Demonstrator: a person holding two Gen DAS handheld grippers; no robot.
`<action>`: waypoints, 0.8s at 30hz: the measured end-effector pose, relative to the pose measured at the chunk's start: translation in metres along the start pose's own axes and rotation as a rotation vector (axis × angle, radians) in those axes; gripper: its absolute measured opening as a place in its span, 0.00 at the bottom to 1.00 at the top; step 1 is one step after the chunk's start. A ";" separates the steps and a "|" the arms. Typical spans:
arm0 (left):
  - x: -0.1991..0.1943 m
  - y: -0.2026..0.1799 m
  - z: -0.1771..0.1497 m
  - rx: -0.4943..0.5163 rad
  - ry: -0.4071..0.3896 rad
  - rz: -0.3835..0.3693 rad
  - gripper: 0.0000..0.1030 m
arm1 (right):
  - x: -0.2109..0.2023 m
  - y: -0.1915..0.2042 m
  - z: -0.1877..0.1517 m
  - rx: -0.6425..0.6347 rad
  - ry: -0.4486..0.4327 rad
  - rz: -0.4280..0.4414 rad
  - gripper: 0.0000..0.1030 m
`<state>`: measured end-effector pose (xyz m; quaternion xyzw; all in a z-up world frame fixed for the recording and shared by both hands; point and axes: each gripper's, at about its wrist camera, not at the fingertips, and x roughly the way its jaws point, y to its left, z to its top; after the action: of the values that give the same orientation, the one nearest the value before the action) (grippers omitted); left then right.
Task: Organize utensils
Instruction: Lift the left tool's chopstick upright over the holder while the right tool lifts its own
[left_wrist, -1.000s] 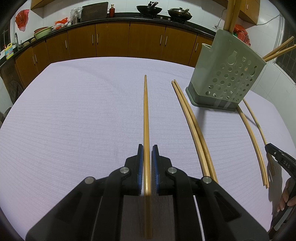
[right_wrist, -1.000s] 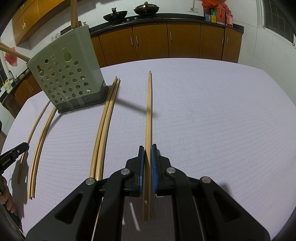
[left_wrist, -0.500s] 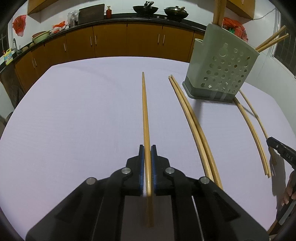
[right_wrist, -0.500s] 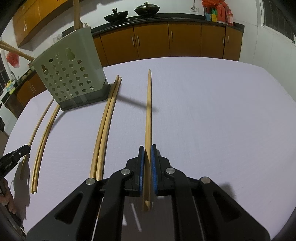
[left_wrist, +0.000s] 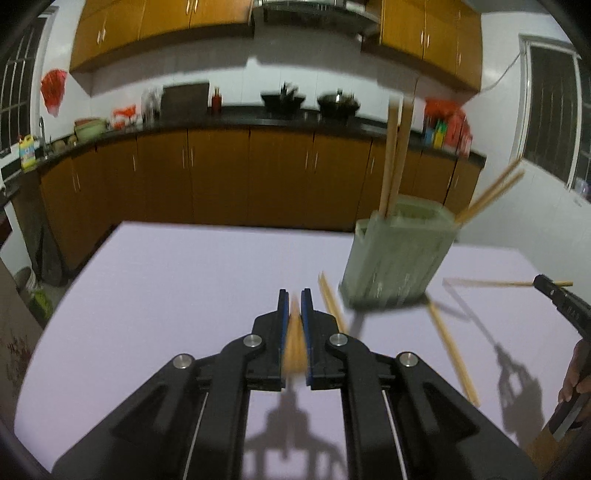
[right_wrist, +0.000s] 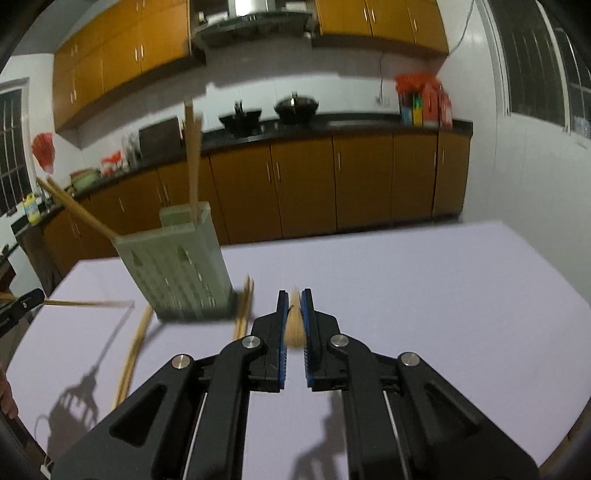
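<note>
My left gripper (left_wrist: 294, 295) is shut on a bamboo chopstick (left_wrist: 294, 343), which points steeply up and looks foreshortened and blurred. My right gripper (right_wrist: 294, 295) is shut on another chopstick (right_wrist: 294, 326), tilted the same way. Both are lifted above the lilac table (left_wrist: 166, 280). The green perforated utensil holder (left_wrist: 397, 258) stands ahead right in the left wrist view and ahead left in the right wrist view (right_wrist: 177, 273), with several chopsticks standing in it. More chopsticks (left_wrist: 452, 350) lie on the table beside it, also in the right wrist view (right_wrist: 135, 347).
Each view shows the other gripper at its edge, the right one (left_wrist: 561, 301) and the left one (right_wrist: 20, 306), each with its chopstick sticking out sideways. Wooden kitchen cabinets (left_wrist: 221, 177) and a counter with woks (right_wrist: 295, 107) line the back wall.
Both grippers have lifted and tilted up, raising their chopsticks off the table. The views now look level across the kitchen instead of down at the table.
</note>
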<state>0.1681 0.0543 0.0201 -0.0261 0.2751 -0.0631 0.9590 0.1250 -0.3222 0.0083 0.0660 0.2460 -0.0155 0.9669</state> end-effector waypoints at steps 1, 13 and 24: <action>-0.004 0.000 0.006 -0.001 -0.019 -0.006 0.07 | -0.003 0.000 0.005 0.000 -0.018 0.003 0.08; -0.049 -0.019 0.051 0.049 -0.142 -0.123 0.07 | -0.043 0.010 0.063 0.036 -0.163 0.125 0.08; -0.078 -0.073 0.112 0.056 -0.383 -0.202 0.07 | -0.084 0.047 0.119 0.036 -0.413 0.269 0.08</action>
<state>0.1541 -0.0060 0.1616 -0.0385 0.0820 -0.1603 0.9829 0.1107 -0.2920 0.1570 0.1106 0.0316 0.0957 0.9887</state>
